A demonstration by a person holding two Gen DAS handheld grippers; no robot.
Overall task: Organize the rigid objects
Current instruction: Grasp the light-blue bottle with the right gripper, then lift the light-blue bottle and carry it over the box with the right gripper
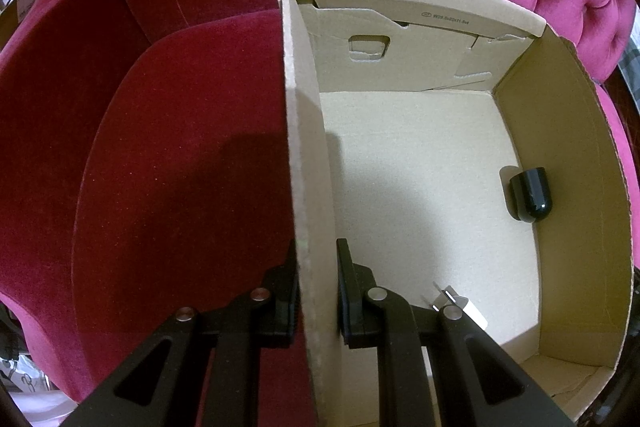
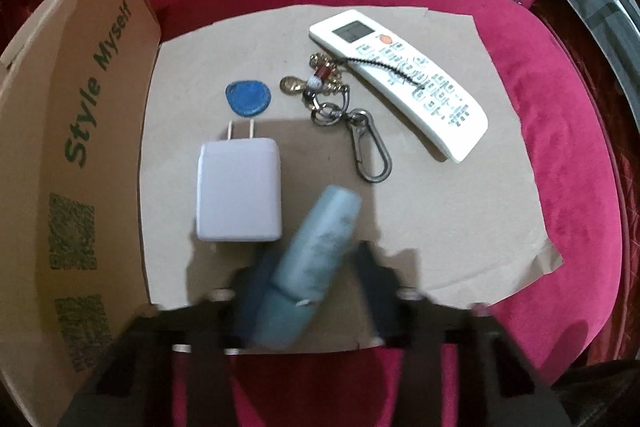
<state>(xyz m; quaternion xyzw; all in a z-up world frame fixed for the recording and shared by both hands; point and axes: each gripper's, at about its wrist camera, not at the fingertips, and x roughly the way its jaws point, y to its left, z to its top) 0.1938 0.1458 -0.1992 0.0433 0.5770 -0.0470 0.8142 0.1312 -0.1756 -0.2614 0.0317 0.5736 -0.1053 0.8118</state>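
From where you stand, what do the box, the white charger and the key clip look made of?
Box: corrugated cardboard, matte tan, with a raw, fibrous cut edge. Charger: probably smooth, hard white plastic with two metal prongs. Key clip: apparently grey metal, dull sheen, thin bent wire shape.

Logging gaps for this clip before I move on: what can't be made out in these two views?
- Right wrist view: right claw and teal bottle are motion-blurred; whether the pads press it is unclear.
- Left wrist view: a white plug in the cardboard box is largely hidden behind the left claw.
- Right wrist view: remote control button labels too small to read.
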